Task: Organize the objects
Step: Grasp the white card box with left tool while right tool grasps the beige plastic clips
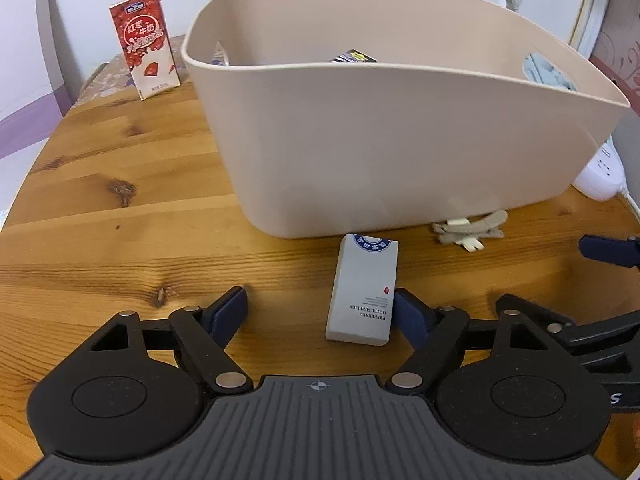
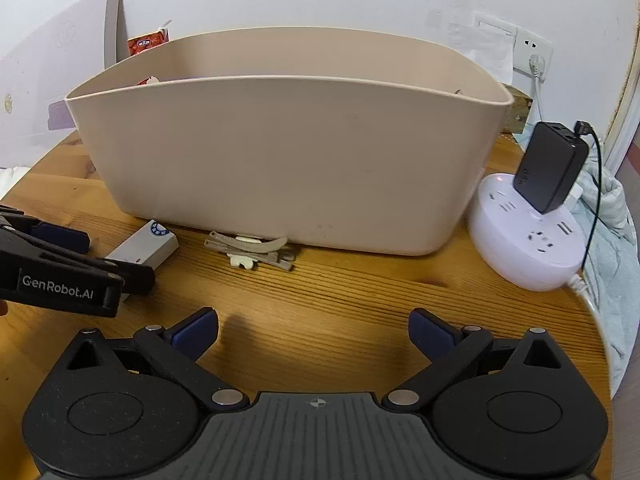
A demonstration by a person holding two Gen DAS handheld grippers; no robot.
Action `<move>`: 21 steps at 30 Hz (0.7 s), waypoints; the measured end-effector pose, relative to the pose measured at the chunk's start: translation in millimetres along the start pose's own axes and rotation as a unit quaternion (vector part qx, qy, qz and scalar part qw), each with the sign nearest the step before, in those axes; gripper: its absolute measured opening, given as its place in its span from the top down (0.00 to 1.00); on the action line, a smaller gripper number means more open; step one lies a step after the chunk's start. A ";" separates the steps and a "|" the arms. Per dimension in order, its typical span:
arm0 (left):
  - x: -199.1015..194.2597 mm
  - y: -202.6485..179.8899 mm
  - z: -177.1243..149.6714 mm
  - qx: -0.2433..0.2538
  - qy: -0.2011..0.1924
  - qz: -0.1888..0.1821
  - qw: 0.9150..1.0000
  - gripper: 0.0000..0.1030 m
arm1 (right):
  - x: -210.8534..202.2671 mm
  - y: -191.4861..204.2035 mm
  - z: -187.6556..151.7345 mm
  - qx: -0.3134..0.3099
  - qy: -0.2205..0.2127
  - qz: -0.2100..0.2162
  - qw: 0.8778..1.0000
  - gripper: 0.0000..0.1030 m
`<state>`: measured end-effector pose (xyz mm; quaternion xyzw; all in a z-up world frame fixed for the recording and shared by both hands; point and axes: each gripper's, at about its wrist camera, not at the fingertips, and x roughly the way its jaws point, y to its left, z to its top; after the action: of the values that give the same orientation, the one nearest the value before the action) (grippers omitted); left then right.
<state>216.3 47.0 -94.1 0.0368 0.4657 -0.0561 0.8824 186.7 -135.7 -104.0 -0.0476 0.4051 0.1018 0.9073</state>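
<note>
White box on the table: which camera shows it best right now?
The left wrist view. There the white box lies whole on the table in front of the beige bin, between the open fingers of the left tool, its right pad beside the box's edge. The right wrist view shows only part of it, half hidden behind the left tool.

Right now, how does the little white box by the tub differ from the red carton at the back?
The white box lies flat on the wooden table; the red carton stands upright. The white box is plain pale grey-white with small print and a blue emblem; the red carton is red on top, white below, with bold lettering. The white box sits between the open fingers of the left gripper; the red carton stands alone beyond the beige tub. Both are rectangular packages.
</note>
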 end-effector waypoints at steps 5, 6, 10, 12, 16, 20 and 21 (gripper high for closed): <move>2.8 7.5 5.5 -0.015 -0.004 0.010 1.000 0.26 | 11.9 7.5 3.5 0.006 0.001 0.005 1.000 0.00; 2.6 8.7 6.0 -0.015 -0.005 0.010 1.000 0.27 | 14.1 8.7 4.1 0.008 0.000 0.005 1.000 0.00; 2.5 12.0 6.4 -0.018 -0.006 0.011 1.000 0.28 | 21.0 16.2 8.7 0.005 -0.011 -0.004 1.000 0.00; 3.6 12.4 6.2 -0.020 -0.010 0.014 1.000 0.29 | 24.9 19.5 9.1 0.003 -0.017 -0.003 1.000 0.00; 5.8 15.9 8.2 -0.022 -0.013 0.015 1.000 0.29 | 28.8 25.9 10.8 0.002 -0.026 -0.002 1.000 0.00; 6.1 19.9 10.1 -0.026 -0.012 0.018 0.999 0.32 | 32.5 30.6 12.6 0.005 -0.030 -0.006 1.000 0.00; 6.3 20.8 10.3 -0.027 -0.012 0.019 0.999 0.33 | 33.2 31.5 13.0 0.006 -0.032 -0.007 0.999 0.00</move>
<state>231.0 66.0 -93.2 0.0208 0.4555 -0.0272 0.8896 210.7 -98.0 -120.1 -0.0417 0.3763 0.0946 0.9207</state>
